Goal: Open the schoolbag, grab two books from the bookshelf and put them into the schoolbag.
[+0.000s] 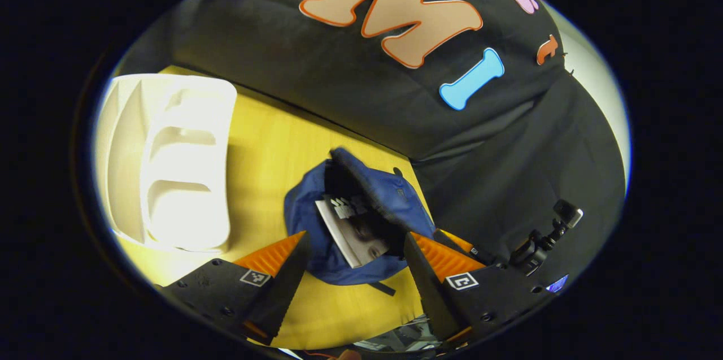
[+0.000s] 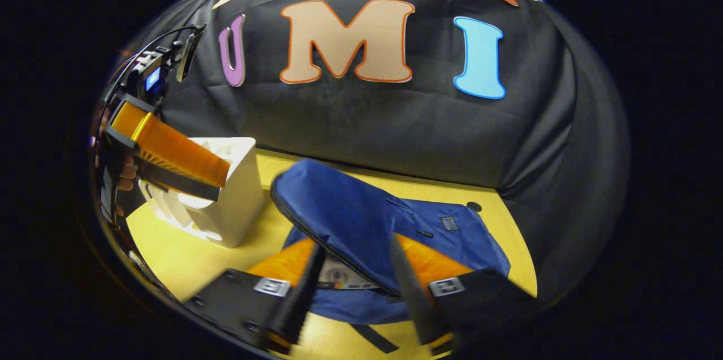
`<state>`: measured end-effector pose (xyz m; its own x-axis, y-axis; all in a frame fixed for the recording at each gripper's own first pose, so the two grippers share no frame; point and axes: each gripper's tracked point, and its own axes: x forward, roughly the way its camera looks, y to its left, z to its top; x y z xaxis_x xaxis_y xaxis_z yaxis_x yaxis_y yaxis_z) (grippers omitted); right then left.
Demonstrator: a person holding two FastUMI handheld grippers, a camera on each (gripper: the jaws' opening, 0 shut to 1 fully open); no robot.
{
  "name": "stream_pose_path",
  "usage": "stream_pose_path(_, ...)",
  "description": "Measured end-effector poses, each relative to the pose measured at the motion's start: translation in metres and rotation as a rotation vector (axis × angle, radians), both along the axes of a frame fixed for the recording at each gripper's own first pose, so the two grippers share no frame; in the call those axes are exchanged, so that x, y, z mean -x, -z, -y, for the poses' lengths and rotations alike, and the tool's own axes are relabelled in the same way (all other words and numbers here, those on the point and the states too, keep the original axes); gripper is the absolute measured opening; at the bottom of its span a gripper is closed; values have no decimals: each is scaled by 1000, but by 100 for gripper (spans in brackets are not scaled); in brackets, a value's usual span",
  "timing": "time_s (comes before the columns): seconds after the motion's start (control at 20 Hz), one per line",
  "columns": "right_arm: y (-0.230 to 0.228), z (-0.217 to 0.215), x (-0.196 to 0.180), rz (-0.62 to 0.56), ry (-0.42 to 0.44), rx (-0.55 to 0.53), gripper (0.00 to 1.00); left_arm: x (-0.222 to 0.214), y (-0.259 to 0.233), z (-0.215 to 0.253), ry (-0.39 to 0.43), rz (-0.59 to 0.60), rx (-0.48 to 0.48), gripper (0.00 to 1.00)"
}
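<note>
The blue schoolbag (image 1: pixel 333 269) lies open on the yellow table (image 1: pixel 271 139), its flap (image 1: pixel 373 182) standing up. A book (image 1: pixel 353 230) with a grey-white cover sticks out of its mouth. My left gripper (image 1: pixel 356 261) hovers above the bag, open and holding nothing. One orange finger (image 1: pixel 454 239) of the right gripper shows at the bag's right side. In the right gripper view the bag (image 2: pixel 463 241) lies close in front, and my right gripper (image 2: pixel 356 275) is open with the flap's zipper edge (image 2: pixel 316 241) running between its fingers. A strip of the book (image 2: pixel 344 282) shows under the flap.
The white bookshelf (image 1: pixel 169 162) stands at the table's left, its slots looking bare. In the right gripper view, the left gripper (image 2: pixel 223 182), held by a hand (image 2: pixel 121 179), hangs over the bookshelf (image 2: pixel 237 196). The black cloth wall rises behind the table.
</note>
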<state>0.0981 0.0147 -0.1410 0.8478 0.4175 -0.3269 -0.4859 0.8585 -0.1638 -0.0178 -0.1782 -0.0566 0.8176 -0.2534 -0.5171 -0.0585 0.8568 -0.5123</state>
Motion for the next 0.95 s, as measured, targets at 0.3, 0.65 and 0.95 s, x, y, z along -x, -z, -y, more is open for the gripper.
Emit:
stream_pose_path(0.3, -31, -19, 48, 63, 18, -55, 99, 28, -13, -64, -65, 80, -196, 96)
stream_pose_path(0.65, -77, -29, 72, 146, 95, -134, 99, 53, -36, -107, -148, 147, -319, 96)
stream_pose_path(0.95, -100, -21, 86, 194, 180, -167, 99, 53, -45, -103, -94, 186, -355, 96)
